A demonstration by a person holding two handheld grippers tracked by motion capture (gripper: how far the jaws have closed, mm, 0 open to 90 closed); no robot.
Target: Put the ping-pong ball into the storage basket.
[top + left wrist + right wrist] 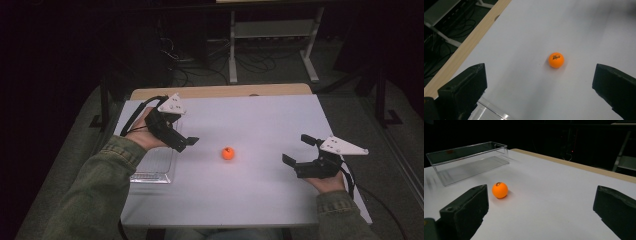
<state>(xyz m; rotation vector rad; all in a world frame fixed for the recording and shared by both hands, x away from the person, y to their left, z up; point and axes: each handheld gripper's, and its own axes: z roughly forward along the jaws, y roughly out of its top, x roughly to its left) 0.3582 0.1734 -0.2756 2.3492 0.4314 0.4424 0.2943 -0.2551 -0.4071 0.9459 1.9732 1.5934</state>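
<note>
- Holding both grippers spread wide and empty, we flank an orange ping-pong ball on the white table.
- From our left gripper the ball lies just ahead, toward table centre.
- Our right gripper sits farther off, so we judge the left hand better placed.
- A clear plastic tray waits beneath our left hand.

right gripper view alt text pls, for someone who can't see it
An orange ball sits alone on a white table, just beyond the left jaw of the open right tool, whose two black jaws rise wide apart from the bottom edge. An empty clear plastic box stands farther back at the left, with a dark room beyond the table's wooden edge.
</note>
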